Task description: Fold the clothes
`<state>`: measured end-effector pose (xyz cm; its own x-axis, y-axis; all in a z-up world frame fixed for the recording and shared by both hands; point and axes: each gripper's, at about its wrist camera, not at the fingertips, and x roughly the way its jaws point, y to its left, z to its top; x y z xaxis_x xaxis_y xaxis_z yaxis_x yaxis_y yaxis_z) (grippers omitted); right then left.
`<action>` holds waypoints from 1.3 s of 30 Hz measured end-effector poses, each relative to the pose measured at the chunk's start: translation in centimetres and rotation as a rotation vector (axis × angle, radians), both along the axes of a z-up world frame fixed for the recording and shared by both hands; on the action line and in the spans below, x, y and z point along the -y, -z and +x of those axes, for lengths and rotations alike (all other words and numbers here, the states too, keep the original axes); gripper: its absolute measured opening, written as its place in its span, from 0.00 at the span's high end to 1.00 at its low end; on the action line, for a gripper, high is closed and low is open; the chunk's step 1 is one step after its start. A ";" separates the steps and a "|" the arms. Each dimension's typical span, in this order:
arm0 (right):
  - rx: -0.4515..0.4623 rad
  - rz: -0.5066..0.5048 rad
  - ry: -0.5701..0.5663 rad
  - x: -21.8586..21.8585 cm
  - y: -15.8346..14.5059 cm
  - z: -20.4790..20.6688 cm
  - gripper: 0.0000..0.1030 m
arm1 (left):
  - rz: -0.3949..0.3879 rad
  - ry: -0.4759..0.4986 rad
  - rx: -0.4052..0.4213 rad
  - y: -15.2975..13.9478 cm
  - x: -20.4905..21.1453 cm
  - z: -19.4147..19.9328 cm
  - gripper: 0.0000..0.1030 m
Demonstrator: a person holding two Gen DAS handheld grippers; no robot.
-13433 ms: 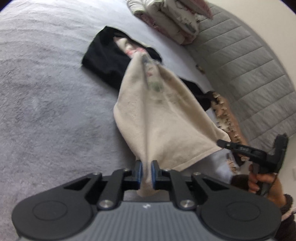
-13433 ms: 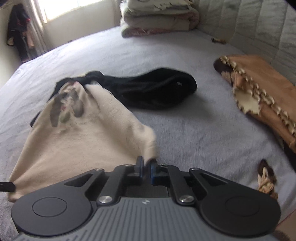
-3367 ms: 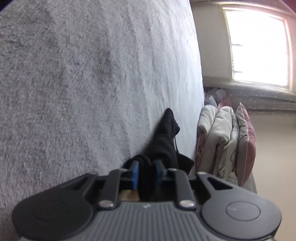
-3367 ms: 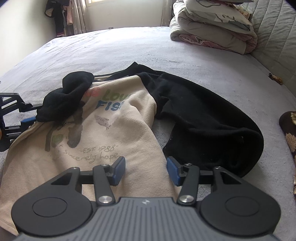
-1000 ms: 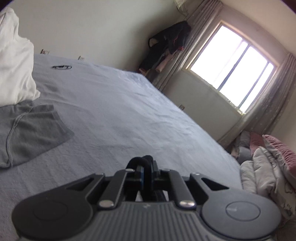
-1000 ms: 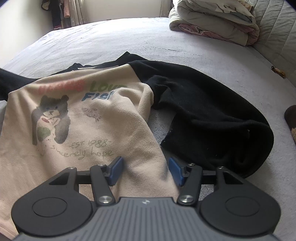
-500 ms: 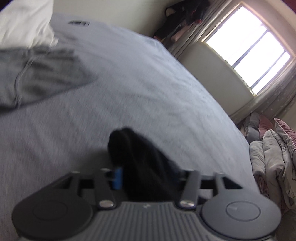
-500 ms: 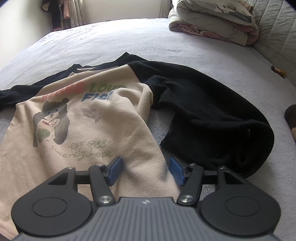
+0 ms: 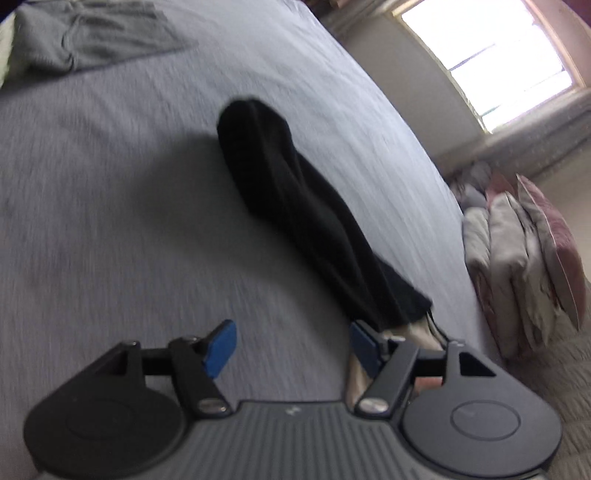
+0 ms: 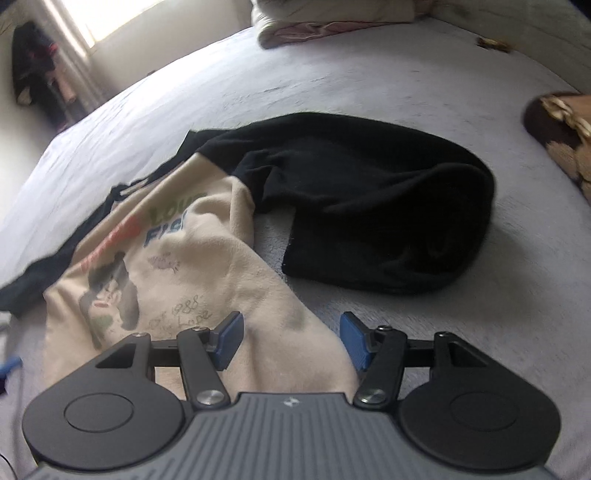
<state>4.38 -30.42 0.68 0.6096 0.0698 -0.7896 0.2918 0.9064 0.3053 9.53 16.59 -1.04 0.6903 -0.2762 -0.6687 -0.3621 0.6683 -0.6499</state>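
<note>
A cream sweatshirt with black sleeves and a bear print point(image 10: 177, 273) lies spread on the grey bed. Its left black sleeve point(image 9: 295, 206) stretches out flat across the bedcover in the left wrist view. My left gripper point(image 9: 291, 345) hovers just short of that sleeve, its jaws opening with only bedcover between them; the sleeve's shoulder end lies by the right pad. The other black sleeve and hood point(image 10: 388, 206) lie bunched at the right. My right gripper point(image 10: 291, 338) stands open over the cream hem, pads clear of the cloth.
Folded quilts and a pink pillow point(image 9: 524, 266) are stacked at the bed's head. A grey garment point(image 9: 92, 33) lies far off on the bedcover. A brown patterned item point(image 10: 561, 136) sits at the right edge. Dark clothes point(image 10: 33, 70) hang by the window.
My left gripper let go of the black sleeve, which now lies stretched out on the bed, and tipped downward. The right gripper rolled a little and stayed open.
</note>
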 end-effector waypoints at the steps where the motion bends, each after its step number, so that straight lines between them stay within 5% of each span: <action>1: 0.002 0.014 0.007 0.2 -0.3 -0.4 0.41 | -0.009 0.025 -0.013 0.0 0.5 -0.5 0.31; 12: -0.003 0.143 0.115 4.1 -1.4 -6.3 0.41 | -0.235 0.322 -0.101 3.0 3.8 -7.6 0.31; 19: 0.089 0.254 0.134 5.8 1.0 -9.7 0.41 | -0.442 0.366 -0.037 6.1 4.5 -11.2 0.35; 25: 0.075 0.368 0.215 6.2 3.1 -10.2 0.46 | -0.467 0.392 0.018 6.7 5.6 -12.0 0.38; 34: 0.130 0.153 0.110 3.5 1.3 -10.6 0.46 | -0.496 0.414 0.011 6.7 5.8 -11.4 0.39; 39: 0.110 0.191 0.143 4.4 1.8 -10.3 0.47 | -0.494 0.429 0.012 7.1 6.1 -10.8 0.40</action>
